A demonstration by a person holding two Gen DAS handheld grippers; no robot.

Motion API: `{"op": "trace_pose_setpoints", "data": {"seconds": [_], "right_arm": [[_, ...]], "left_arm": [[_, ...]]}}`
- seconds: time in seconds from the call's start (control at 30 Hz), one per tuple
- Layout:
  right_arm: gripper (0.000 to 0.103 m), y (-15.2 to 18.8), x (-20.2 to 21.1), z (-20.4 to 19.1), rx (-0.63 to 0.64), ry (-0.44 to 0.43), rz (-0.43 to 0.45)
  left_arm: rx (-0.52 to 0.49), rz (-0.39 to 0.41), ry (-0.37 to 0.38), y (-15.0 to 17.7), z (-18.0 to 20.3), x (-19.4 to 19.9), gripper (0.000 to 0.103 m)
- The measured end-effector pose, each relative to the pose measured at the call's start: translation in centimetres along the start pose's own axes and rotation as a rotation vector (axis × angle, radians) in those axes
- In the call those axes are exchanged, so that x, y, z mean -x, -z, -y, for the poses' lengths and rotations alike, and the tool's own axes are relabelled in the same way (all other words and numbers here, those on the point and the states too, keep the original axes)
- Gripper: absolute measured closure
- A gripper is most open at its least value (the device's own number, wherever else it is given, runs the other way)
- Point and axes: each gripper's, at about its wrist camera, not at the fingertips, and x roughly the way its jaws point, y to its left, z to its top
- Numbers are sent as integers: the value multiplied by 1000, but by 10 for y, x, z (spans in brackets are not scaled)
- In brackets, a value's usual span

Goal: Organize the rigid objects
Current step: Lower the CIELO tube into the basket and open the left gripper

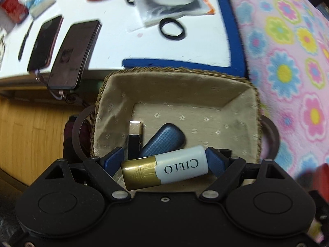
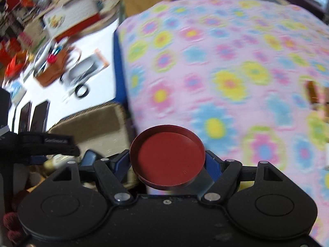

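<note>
Two grippers, both loaded. Left gripper (image 1: 164,161) clamps a white-and-gold CIELO tube (image 1: 164,167) crosswise btwn its blue pads, jaws fairly wide, right over the lined wicker basket (image 1: 176,86). Inside the basket: blue textured case (image 1: 164,139) beside a black-and-gold lipstick (image 1: 135,133). Right gripper (image 2: 167,162) pinches a red round lid (image 2: 167,154) by its rim, above the floral blanket (image 2: 236,61), just beside the basket.

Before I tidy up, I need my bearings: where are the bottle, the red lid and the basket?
bottle (image 1: 164,167): left wrist view, middle of its body.
red lid (image 2: 167,158): right wrist view, its inner face.
basket (image 1: 176,70): left wrist view, far woven rim.
</note>
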Motion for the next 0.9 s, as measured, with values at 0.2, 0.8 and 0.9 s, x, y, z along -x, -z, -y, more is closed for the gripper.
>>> {"op": "trace_pose_setpoints", "data": {"seconds": [0.2, 0.8, 0.9], "right_arm": [[27, -5, -33, -56, 69, 24, -68], [27, -20, -83, -104, 106, 52, -164], [27, -21, -86, -104, 97, 45, -174]], "left_arm": [[52, -26, 2, -4, -24, -14, 22], [142, -123, 76, -11, -44, -31, 21], [148, -134, 76, -11, -46, -32, 21]]}}
